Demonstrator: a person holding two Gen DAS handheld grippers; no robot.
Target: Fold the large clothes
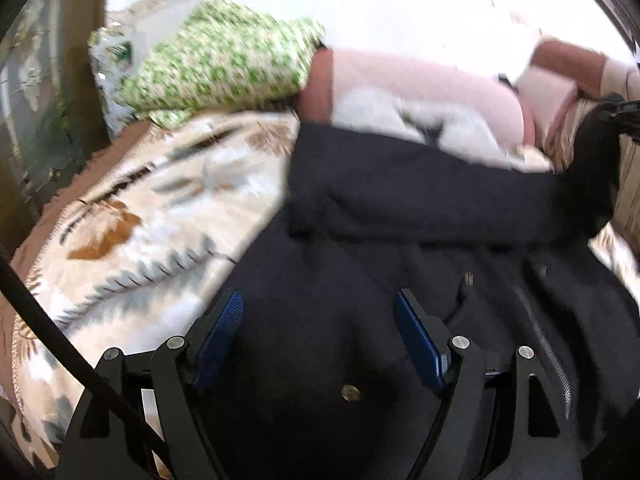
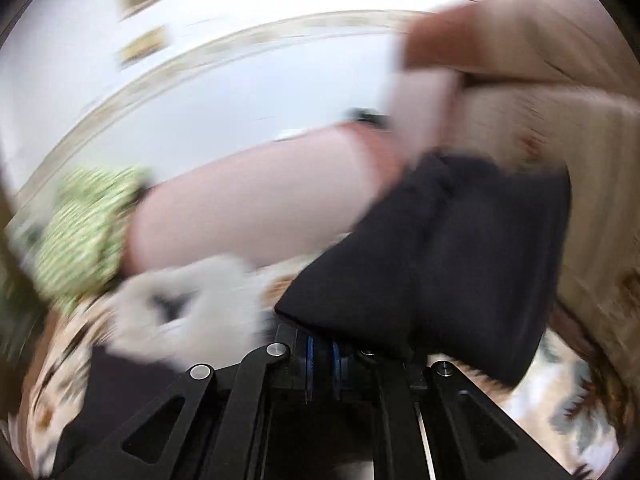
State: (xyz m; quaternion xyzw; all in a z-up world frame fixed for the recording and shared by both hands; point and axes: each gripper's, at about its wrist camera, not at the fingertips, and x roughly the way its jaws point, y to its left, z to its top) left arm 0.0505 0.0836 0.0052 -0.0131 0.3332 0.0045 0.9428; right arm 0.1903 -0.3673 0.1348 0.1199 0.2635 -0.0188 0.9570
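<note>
You are holding the dark garment (image 1: 400, 240) spread on the leaf-print bedcover (image 1: 160, 220), w/ a folded band lying across its upper part and a zipper (image 1: 548, 344) running down its right side. The left gripper (image 1: 318, 340) is hovering over the cloth, fingers spread wide, gripping nothing. The right gripper (image 2: 322, 354) is pinching a fold of the same garment, pads nearly touching w/ fabric draping over them. Risk 1: you are gripping only a thin edge, so a fast swing is likely pulling it free; both views are blurring, suggesting speed. Risk 2: the lifted flap is hanging unsupported on one side, so it may be landing skewed. Risk 3: the green-patterned cloth (image 1: 216, 64) and pink pillow (image 1: 420, 84) are lying near the far edge, so the flap may be catching them.
</note>
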